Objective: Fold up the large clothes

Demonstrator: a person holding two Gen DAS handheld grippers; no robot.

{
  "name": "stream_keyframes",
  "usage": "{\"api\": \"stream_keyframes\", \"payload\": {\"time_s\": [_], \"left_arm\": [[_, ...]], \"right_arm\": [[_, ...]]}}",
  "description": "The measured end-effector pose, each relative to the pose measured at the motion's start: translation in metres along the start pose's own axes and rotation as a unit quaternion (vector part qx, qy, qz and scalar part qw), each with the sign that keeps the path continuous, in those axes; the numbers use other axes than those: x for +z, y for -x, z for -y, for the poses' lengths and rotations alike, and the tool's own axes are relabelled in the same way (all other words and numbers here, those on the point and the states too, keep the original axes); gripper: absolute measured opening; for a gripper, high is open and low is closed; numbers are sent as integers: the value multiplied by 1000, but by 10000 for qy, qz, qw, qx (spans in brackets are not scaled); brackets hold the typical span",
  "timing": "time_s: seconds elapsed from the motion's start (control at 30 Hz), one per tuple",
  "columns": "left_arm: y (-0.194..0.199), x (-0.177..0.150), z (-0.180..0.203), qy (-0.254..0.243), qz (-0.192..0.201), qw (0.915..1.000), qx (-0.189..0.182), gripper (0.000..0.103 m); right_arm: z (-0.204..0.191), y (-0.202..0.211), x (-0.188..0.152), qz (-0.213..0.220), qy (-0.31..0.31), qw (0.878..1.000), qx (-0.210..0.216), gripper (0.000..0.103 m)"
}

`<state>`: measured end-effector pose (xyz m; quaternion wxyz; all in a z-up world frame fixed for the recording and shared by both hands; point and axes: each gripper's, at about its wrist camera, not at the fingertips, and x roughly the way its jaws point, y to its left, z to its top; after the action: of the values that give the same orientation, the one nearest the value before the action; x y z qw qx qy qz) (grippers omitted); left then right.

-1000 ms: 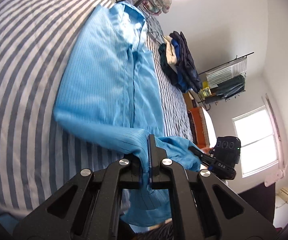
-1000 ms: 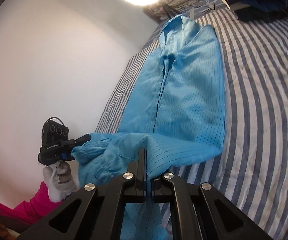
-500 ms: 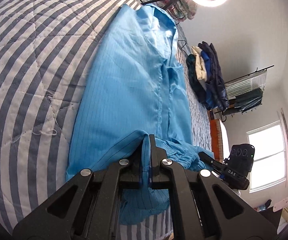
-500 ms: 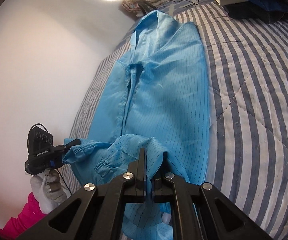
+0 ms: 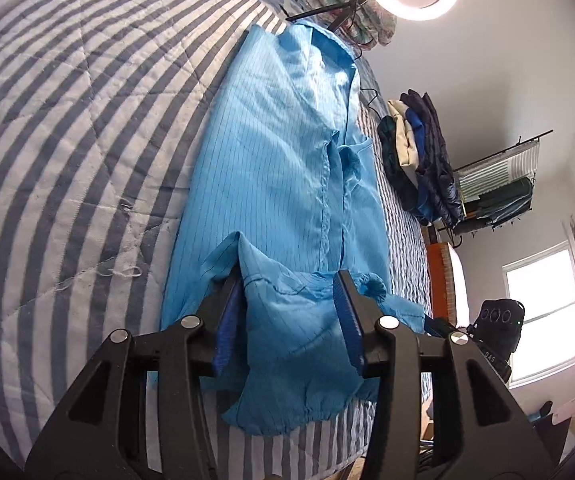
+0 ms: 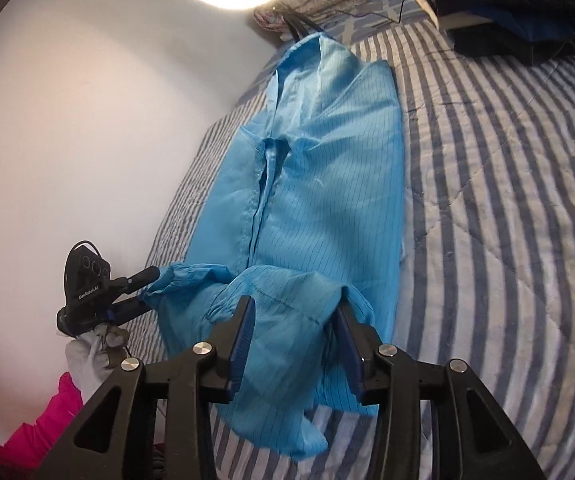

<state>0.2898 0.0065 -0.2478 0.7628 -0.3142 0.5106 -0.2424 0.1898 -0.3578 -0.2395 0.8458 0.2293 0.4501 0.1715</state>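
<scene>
While the blue garment [image 5: 287, 168] lies on the striped bed [image 5: 67, 128], both grippers are opening. Near-end fabric sits loose between the left gripper [image 5: 289, 312] and right gripper [image 6: 293, 320] jaws, ungripped.

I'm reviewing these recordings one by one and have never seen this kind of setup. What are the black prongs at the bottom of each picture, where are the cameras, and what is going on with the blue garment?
There is no robot here: a person holds a handheld tool in each hand, each with two-fingered tongs and a wide-angle camera looking along them. One picture is from the left tongs, the other from the right tongs. Each view also shows the other tool off to the side. A large blue garment lies lengthwise on a striped bedspread, with its near end bunched up. Both tongs are opening; blue cloth sits between their fingers, but the pads do not press on it. Folded dark clothes are stacked farther back.
</scene>
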Motion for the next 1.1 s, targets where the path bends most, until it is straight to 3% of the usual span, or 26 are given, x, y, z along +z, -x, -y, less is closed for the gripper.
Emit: {"api": "stream_keyframes", "payload": {"time_s": [0.1,0.17,0.2,0.37,0.5,0.6,0.67,0.73,0.77,0.93,1.1], "left_arm": [[18,-9,-2,8,4,9999,-106,45],[29,-22,-5,28,-114,9997,-224,45],[32,-28,-7,56,-175,9995,-258,45],[24,-64,-26,353,-703,9964,-326,46],[7,-78,-40,581,-945,9933,-316,46],[-1,-79,-41,648,-994,9920,-438,46],[-4,-77,-38,665,-998,9911,-582,46],[-5,-73,-33,702,-928,9901,-784,39],[-5,-69,-28,696,-877,9898,-876,33],[-6,-45,-5,593,-621,9905,-1076,33],[-9,-13,13,570,-192,9932,-993,33]], "right_arm": [[-4,18,-16,-62,210,9998,-4,44],[-9,20,-30,-201,381,9991,49,51],[-11,18,-38,-289,458,9985,25,55],[-13,-9,-63,-784,577,9952,-50,55],[-21,-25,-66,-982,726,9925,-66,51],[-25,-33,-63,-1031,817,9913,-64,34],[-27,-35,-61,-1012,823,9914,-45,27],[-27,-35,-56,-925,794,9925,-34,15],[-27,-36,-53,-871,767,9932,-24,14],[-27,-30,-23,-437,534,9976,76,7],[-34,-19,16,249,408,9988,142,10]]}}
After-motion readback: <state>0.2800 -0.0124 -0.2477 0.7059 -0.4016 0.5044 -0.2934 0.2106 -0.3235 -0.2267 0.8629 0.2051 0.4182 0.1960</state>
